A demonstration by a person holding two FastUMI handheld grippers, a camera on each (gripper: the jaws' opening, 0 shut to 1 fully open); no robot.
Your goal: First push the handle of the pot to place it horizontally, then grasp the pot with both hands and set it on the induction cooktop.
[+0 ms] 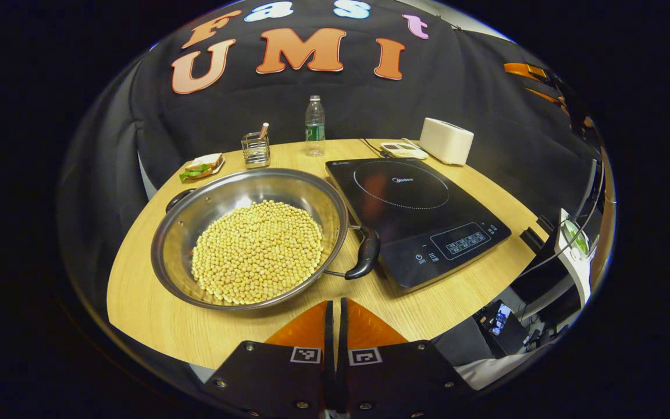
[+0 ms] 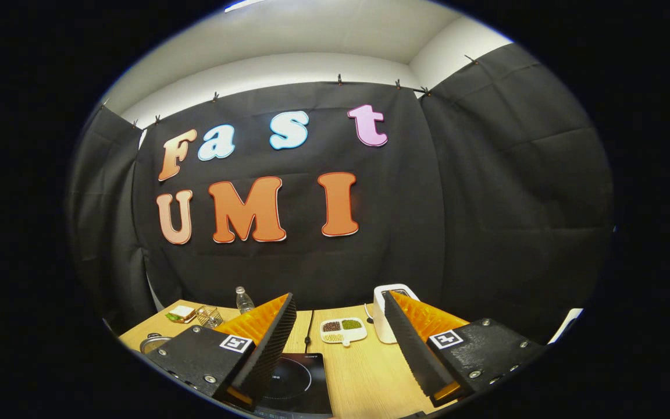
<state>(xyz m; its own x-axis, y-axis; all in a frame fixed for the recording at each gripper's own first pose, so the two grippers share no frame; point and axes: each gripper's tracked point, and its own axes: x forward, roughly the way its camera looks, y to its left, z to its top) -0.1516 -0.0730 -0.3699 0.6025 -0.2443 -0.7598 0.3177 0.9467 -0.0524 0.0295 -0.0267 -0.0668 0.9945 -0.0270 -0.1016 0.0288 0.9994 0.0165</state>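
A wide steel pot (image 1: 218, 203) full of yellow beans (image 1: 258, 250) sits on the wooden table (image 1: 149, 302), left of the black induction cooktop (image 1: 416, 215). Its near black handle (image 1: 365, 254) points right, close to the cooktop's front left corner; the far handle (image 1: 179, 199) is at the rim's back left. My left gripper (image 1: 335, 308) is shut with nothing between its fingers, hovering at the table's front edge just below the near handle. My right gripper (image 2: 339, 305) is open and raised, above the cooktop (image 2: 297, 381). The pot's rim (image 2: 152, 343) peeks out at lower left.
At the back of the table stand a water bottle (image 1: 314, 125), a wire holder (image 1: 255, 149), a sandwich on a plate (image 1: 202, 167), a white box-shaped appliance (image 1: 445, 140) and a small divided dish (image 1: 403, 150). A cable runs behind the cooktop. Equipment sits beyond the table's right edge.
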